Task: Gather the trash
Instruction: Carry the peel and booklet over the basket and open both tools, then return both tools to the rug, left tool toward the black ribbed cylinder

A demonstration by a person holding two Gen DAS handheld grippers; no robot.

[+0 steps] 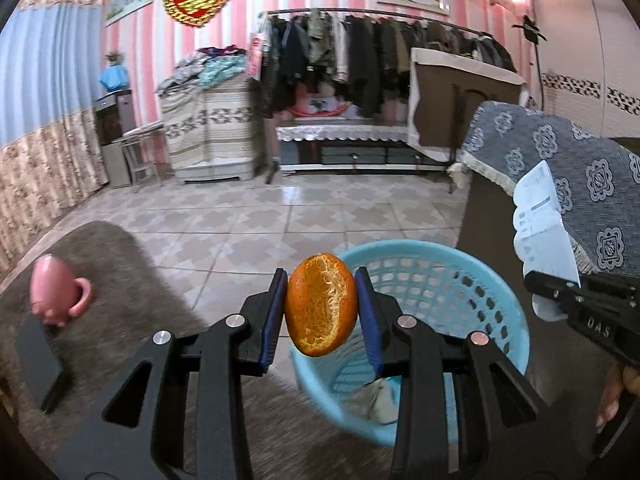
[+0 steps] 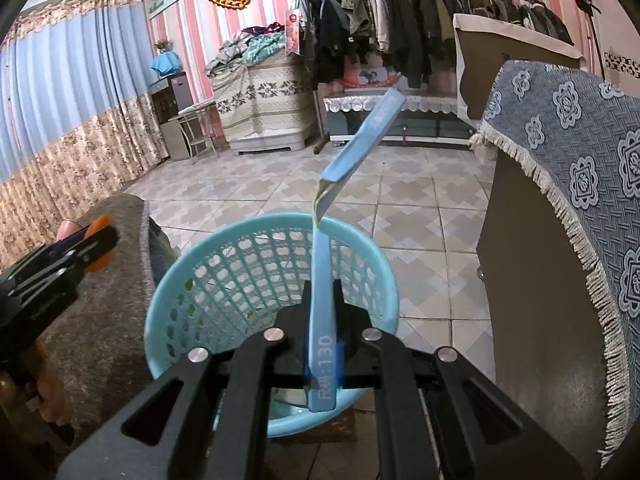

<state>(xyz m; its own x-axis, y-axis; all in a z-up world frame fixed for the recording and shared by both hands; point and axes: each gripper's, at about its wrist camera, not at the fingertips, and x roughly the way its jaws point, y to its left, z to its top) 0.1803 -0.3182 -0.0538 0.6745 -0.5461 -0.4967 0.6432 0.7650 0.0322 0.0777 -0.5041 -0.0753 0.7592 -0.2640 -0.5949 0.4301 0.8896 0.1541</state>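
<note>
My left gripper (image 1: pixel 321 304) is shut on an orange peel (image 1: pixel 321 304) and holds it over the near rim of a light blue mesh basket (image 1: pixel 472 264) that stands on the tiled floor. My right gripper (image 2: pixel 322 300) is shut on a flattened light blue paper box (image 2: pixel 360 148) and holds it upright above the same basket (image 2: pixel 192 280). In the left wrist view the right gripper (image 1: pixel 552 284) and its paper box (image 1: pixel 540 220) show at the right. In the right wrist view the left gripper (image 2: pixel 92 248) shows at the left with the orange peel (image 2: pixel 100 240). Some crumpled trash (image 1: pixel 372 396) lies in the basket's bottom.
A pink mug (image 1: pixel 56 292) and a dark flat object (image 1: pixel 40 360) lie on a brown plush surface (image 1: pixel 120 264) at the left. Furniture under a blue patterned cloth (image 2: pixel 580 152) stands close at the right. A clothes rack (image 1: pixel 380 60) lines the far wall.
</note>
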